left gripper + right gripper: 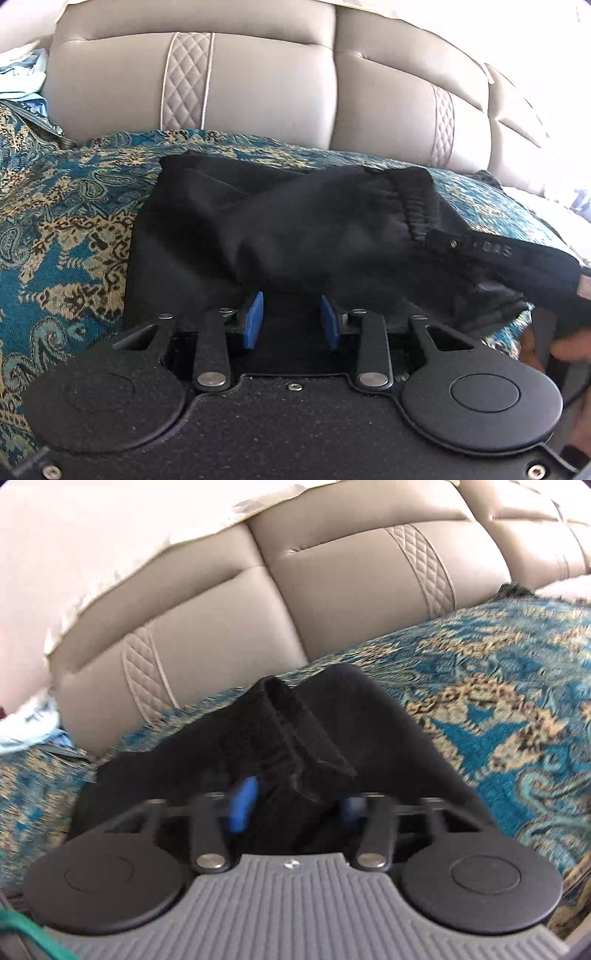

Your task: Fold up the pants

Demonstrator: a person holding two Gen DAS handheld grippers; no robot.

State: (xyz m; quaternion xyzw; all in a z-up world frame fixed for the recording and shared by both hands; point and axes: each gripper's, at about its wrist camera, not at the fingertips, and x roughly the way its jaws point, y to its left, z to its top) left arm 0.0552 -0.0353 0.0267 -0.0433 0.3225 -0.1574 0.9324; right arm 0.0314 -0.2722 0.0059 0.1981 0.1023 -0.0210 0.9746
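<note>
Pants [280,236], black with an elastic waistband, lie bunched at the frame's centre on a teal paisley sofa cover [66,229], before the grey leather backrest [258,81], folded over roughly but not yet flat or compact. Left gripper [291,321] has its blue fingers [255,319] narrow with cloth at their tips, though a firm pinch cannot be told. Right gripper [295,808] holds a gathered fold of cloth between narrowed fingers [242,805], so smoothing and further folding seemingly remain.
</note>
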